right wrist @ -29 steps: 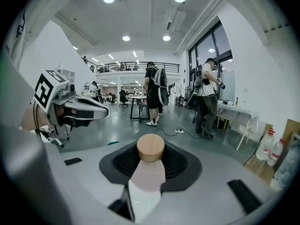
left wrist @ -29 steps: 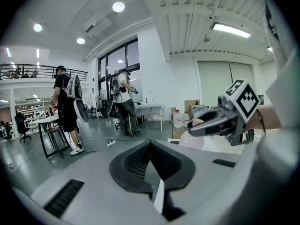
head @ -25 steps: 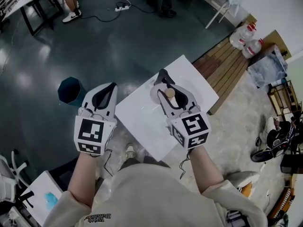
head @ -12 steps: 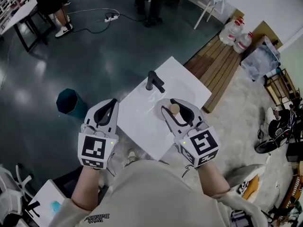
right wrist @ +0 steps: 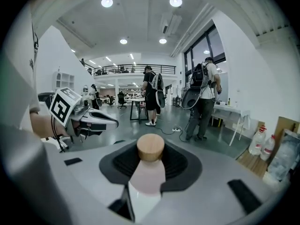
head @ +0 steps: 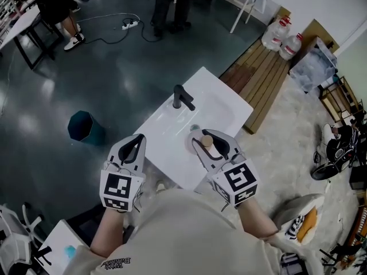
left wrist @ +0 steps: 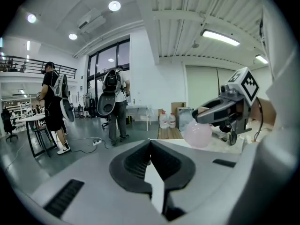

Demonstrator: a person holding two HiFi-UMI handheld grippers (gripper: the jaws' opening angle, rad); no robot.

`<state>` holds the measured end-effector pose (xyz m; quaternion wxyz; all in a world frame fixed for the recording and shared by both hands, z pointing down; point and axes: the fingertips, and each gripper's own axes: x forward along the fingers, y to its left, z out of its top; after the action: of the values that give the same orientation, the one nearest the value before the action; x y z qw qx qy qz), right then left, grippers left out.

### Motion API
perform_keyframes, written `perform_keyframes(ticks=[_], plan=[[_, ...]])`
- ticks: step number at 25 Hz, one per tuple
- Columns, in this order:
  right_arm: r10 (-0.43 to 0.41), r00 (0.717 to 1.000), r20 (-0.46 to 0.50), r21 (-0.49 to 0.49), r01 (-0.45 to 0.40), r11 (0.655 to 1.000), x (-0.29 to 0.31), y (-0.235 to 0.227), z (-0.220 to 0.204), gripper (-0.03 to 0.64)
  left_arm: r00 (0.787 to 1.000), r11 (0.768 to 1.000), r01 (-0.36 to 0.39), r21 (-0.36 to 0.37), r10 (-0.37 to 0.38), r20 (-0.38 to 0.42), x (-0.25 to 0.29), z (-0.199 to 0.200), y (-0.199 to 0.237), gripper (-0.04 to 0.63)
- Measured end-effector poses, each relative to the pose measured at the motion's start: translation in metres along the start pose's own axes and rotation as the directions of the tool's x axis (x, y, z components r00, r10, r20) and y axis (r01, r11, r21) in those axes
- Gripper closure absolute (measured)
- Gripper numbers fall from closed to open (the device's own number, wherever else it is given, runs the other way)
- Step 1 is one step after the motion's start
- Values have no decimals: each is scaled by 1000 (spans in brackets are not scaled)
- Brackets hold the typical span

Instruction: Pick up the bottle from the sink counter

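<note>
Right gripper grips 1 pink bottle over sink; left gripper empty, jaws together.

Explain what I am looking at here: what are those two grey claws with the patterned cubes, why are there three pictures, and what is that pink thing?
There is no robot here: a person holds a two-jaw gripper in each hand. The head view comes from a camera on the person's head, looking down. The other two views come from cameras riding on each gripper, looking along its jaws. The cubes with square markers are part of the grippers. Below stands a white sink counter with a black faucet. The right gripper is closed on a pink bottle with a wooden cap, held over the counter. The left gripper is shut and holds nothing.
</note>
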<state>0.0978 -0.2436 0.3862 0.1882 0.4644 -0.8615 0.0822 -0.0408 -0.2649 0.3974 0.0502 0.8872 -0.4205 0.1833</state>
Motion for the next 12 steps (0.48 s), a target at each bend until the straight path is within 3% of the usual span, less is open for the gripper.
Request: perform_keyframes(ticks=[12], plan=[[37,999,-9,-11,-37,999,8,10,-5,508,1000,1000,-22,1,22,-12,-11,-3,-2,589]])
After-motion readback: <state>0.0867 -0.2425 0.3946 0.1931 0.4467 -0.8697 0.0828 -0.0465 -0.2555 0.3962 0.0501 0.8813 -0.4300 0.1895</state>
